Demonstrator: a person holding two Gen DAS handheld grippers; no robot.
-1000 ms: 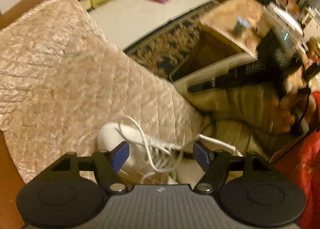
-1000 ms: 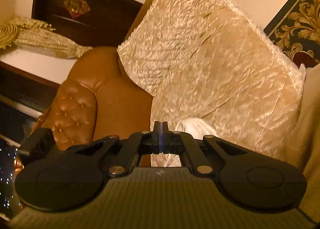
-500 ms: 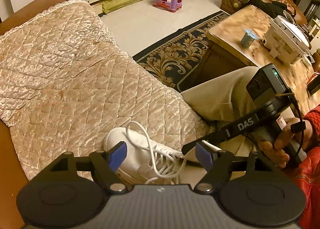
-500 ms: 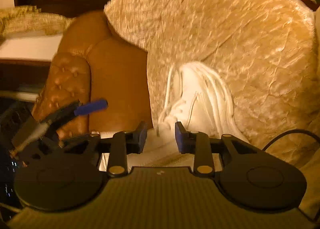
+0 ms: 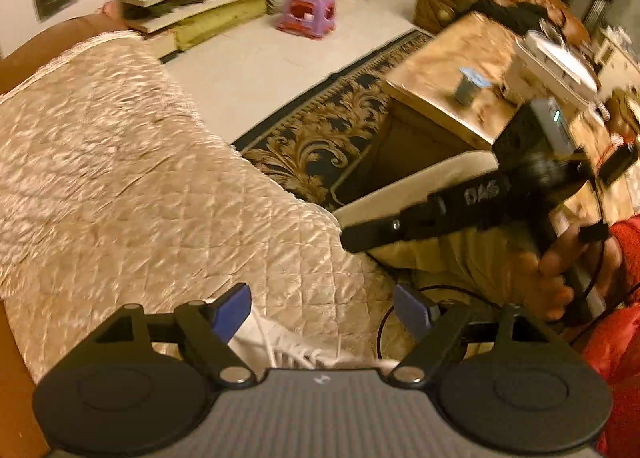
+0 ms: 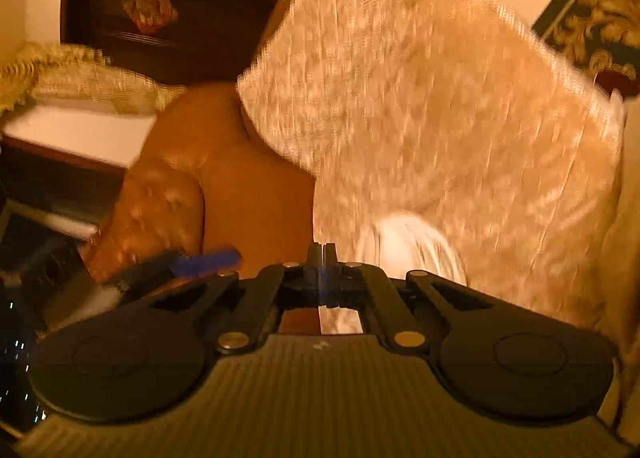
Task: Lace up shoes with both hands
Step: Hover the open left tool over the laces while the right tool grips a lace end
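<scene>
I see the white shoe (image 5: pixel 280 342) lying on the quilted cover (image 5: pixel 140 193) of the brown sofa, and I tell every place from that shoe. My left gripper (image 5: pixel 322 310) hangs right over it, pointing down, with its blue pads spread wide apart. Nothing is between them but air, and the shoe's white laces (image 5: pixel 304 352) lie loose just below the gap. My right gripper (image 5: pixel 348 240) is off to the right of the shoe, above a tan trouser leg (image 5: pixel 460 262), and a hand (image 5: pixel 560 270) with a red sleeve holds it. From its own camera its pads are pressed tight together (I see no lace pinched between them, though the picture is blurry). There the shoe (image 6: pixel 408 242) shows just past the shut tips, a little to their right.
</scene>
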